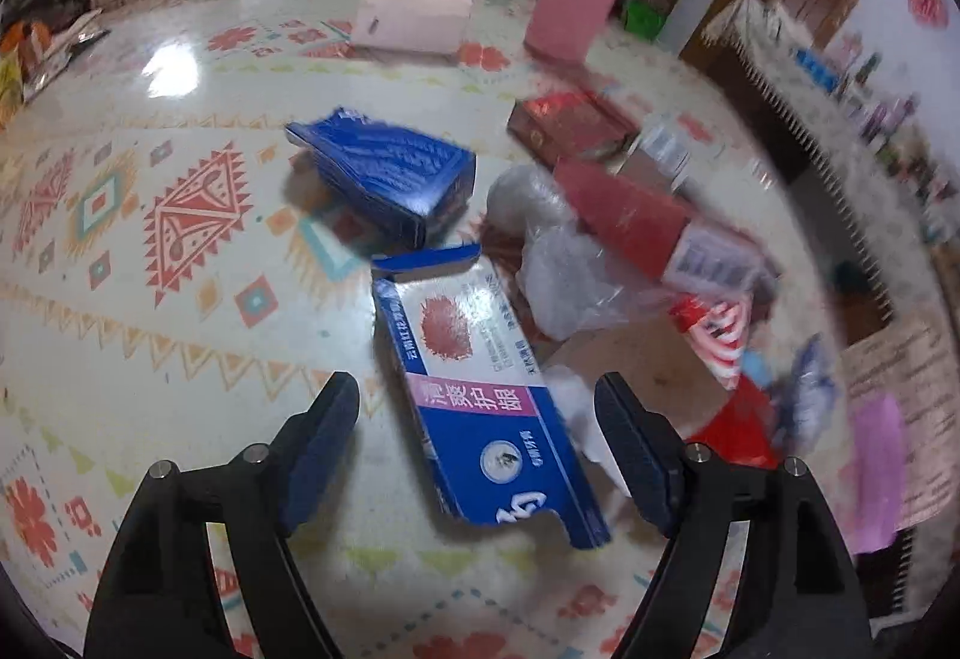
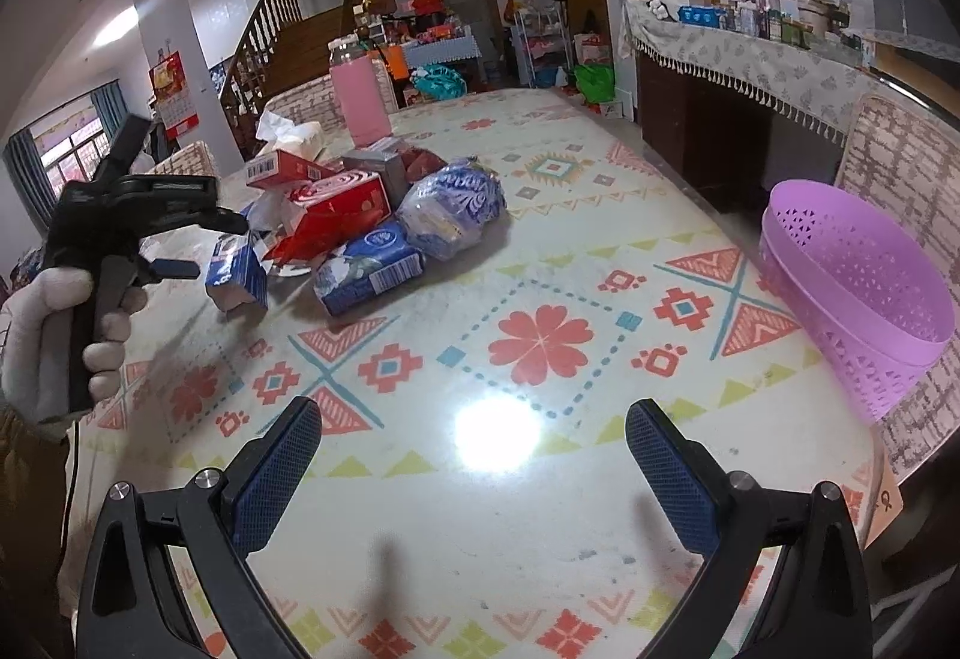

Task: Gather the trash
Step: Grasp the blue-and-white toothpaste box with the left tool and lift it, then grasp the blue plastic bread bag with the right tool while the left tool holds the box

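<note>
Blue and white cardboard, a flattened toothpaste box [image 1: 480, 395], lies on the table [image 1: 180, 329] directly under my left gripper [image 1: 477, 437]. Its long axis runs away from me, from the torn end close to my wrist toward the heap of trash [image 1: 630, 227] further on, and it is a little slanted, so the near end sits closer to my right finger. My two fingers stand on both sides of the box, across its short width. This is the relation that matters: I judge that closing here would catch the box by its long edges.

My left jaws are spread wide. The pads are apart from the cardboard on both sides, and I pinch nothing. I cannot tell whether the tips reach the table.

My right gripper [image 2: 474, 455] is well apart from the box and hovers over a bare part of the patterned cloth. Its jaws are also spread, and nothing is between them. The purple basket [image 2: 858, 293] stands on the right edge of the table, nearer to my right hand. In the right view my gloved left hand [image 2: 60, 335] holds its tool just beside the heap.
</note>
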`<state>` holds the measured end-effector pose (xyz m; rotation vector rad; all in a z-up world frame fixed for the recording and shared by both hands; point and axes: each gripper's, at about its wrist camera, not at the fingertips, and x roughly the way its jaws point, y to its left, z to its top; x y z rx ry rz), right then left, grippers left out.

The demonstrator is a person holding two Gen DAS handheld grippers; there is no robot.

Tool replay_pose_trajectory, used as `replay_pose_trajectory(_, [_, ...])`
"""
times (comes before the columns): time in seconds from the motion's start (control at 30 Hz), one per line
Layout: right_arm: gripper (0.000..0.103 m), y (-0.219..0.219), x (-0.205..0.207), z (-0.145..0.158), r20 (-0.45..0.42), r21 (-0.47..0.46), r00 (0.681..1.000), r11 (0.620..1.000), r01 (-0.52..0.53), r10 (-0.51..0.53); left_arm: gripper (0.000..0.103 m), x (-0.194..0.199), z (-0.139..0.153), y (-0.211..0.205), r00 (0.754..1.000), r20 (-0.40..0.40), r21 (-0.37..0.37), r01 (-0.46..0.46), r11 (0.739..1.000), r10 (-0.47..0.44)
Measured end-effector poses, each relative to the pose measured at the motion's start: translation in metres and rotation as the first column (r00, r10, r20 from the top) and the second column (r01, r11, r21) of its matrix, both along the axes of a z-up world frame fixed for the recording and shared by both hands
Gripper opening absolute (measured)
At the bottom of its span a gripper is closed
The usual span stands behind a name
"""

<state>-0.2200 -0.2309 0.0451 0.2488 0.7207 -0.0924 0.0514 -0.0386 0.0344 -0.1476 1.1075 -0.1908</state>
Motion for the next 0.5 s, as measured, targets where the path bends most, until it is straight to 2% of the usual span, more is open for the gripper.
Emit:
replay_pose_trajectory(0.03, [0.103, 0.0, 0.0, 0.0, 0.0, -0.004, 1.0, 1.0, 0.0, 0.0, 0.079, 0.001, -0.005, 0.0, 1.0, -0.016, 0.007, 0.003, 1.0, -0.003])
replay_pose_trajectory(0.07, [0.103, 0.0, 0.001, 0.002, 0.0, -0.007, 1.0, 1.0, 0.001, -0.001, 0.071, 0.002, -0.011, 0.0, 0.999, -0.037, 0.003, 0.002, 1.0, -0.002])
replay_pose_trajectory(0.1, [0.103, -0.001, 0.002, 0.003, 0.001, -0.007, 1.0, 1.0, 0.002, -0.002, 0.068, 0.001, -0.013, 0.001, 0.999, -0.04, 0.003, 0.0, 1.0, 0.001])
replay_pose_trajectory(0.13, [0.103, -0.003, 0.003, 0.005, 0.001, -0.002, 1.0, 1.0, 0.001, -0.001, 0.047, -0.001, -0.01, 0.001, 1.0, -0.011, 0.021, -0.002, 1.0, 0.002])
replay_pose_trajectory(0.23, [0.103, -0.006, 0.011, 0.014, 0.007, -0.002, 1.0, 1.0, -0.008, 0.008, 0.045, -0.011, -0.007, 0.014, 0.999, -0.037, -0.092, 0.002, 0.996, -0.005])
replay_pose_trajectory(0.37, [0.103, -0.01, 0.034, 0.026, 0.01, 0.008, 0.999, 0.999, -0.044, 0.044, 0.045, -0.034, 0.006, 0.027, 1.0, 0.026, -0.145, 0.012, 0.989, -0.009])
replay_pose_trajectory(0.43, [0.103, -0.014, 0.052, 0.03, 0.007, 0.001, 0.999, 0.999, -0.036, 0.035, 0.045, -0.044, 0.01, 0.032, 0.997, 0.073, -0.193, 0.046, 0.98, -0.032])
replay_pose_trajectory(0.5, [0.103, -0.018, 0.075, 0.032, 0.0, -0.025, 1.0, 1.0, -0.014, 0.014, 0.045, -0.049, 0.013, 0.033, 0.992, 0.114, -0.197, 0.07, 0.978, -0.048])
